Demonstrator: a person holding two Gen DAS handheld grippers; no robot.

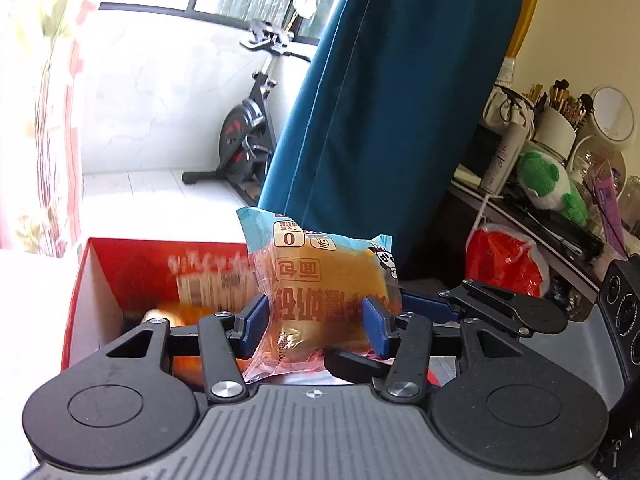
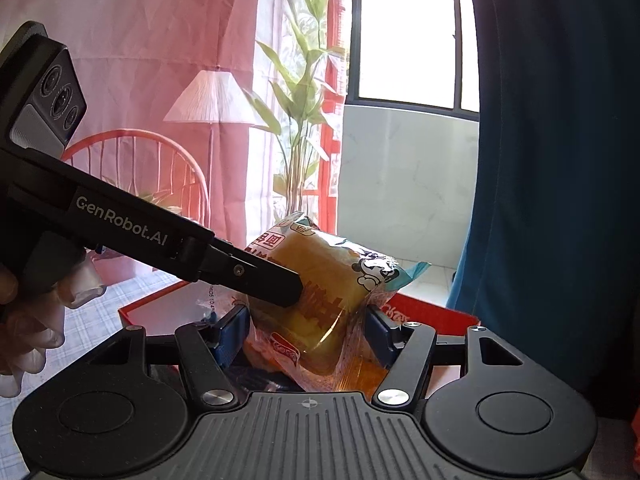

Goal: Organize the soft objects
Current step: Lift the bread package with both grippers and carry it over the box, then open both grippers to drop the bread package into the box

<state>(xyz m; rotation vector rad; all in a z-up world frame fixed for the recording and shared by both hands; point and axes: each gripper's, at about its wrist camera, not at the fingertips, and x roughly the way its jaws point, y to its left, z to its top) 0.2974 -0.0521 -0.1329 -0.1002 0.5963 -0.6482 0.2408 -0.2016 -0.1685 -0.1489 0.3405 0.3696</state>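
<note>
1. Both grippers clamp one bread packet: left gripper holds bread packet; right gripper grips it too.
2. Packet hangs above red box.
3. Risk: opposing pulls could tear the wrapper or squash the bread.
4. Uneven release could drop it beside the box.

You could read "GenRobot.AI" in white along the side of the left gripper. The bread packet showed a "0" in a rounded badge near its top; its other printing appeared mirrored and stayed unreadable.
</note>
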